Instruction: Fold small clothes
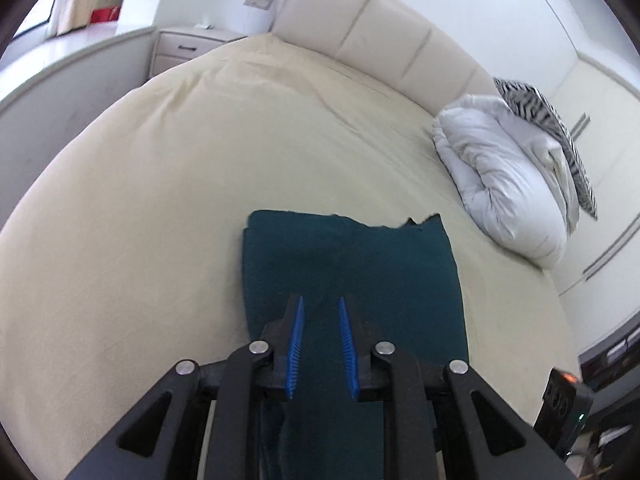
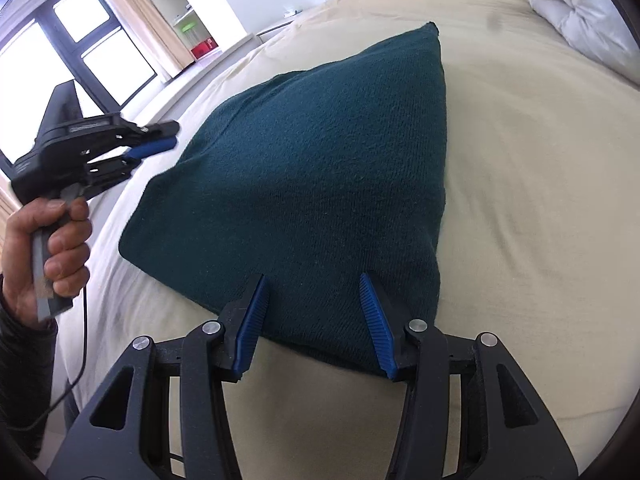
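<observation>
We see the teal garment [image 2: 304, 184] flat on the bed [image 2: 520, 200], long axis 6-to-12 from the right gripper [image 2: 312, 280], jaws apart, straddling its near hem w/o pinching. Left gripper [image 2: 168, 136], slightly open & empty, at 9, off the cloth's edge. Right is nearer.

We held the left gripper [image 1: 320, 300] angled downward, its blue pads a narrow gap apart with nothing pinched between them. Our left hand [image 2: 52, 248] was wrapped around its handle, fingers [image 2: 66, 258] curled tight, a dark sleeve at the wrist. The right gripper [image 2: 312, 280] also pointed down, its jaws standing clearly wider apart and pressing on nothing.
</observation>
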A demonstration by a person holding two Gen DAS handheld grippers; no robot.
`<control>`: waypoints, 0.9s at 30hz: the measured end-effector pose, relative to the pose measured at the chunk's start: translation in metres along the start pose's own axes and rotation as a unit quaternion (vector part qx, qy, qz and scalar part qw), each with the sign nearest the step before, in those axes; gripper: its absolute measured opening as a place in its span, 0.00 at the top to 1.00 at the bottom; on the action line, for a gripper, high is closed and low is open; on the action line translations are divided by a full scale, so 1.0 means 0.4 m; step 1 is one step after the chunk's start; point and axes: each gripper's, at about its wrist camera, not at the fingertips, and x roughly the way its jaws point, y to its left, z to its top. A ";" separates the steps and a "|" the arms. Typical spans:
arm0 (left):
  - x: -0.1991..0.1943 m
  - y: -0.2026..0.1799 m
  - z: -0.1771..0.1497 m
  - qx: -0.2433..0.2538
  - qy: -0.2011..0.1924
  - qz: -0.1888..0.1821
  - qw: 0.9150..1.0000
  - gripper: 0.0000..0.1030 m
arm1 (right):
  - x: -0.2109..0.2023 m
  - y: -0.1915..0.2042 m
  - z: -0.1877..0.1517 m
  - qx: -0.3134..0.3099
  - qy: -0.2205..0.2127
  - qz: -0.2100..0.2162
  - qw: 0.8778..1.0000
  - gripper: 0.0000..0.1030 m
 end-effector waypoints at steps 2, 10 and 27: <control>0.041 -0.019 -0.016 0.021 0.017 0.016 1.000 0.81 | -0.004 -0.009 -0.004 0.012 -0.001 0.009 1.000 0.55; 0.094 0.066 -0.071 0.014 0.039 0.008 0.999 0.85 | -0.025 -0.016 -0.004 0.006 0.004 0.026 1.000 0.56; 0.186 -0.088 0.109 0.071 -0.010 0.064 0.995 0.68 | 0.138 -0.116 0.437 0.136 0.007 0.173 0.975 0.54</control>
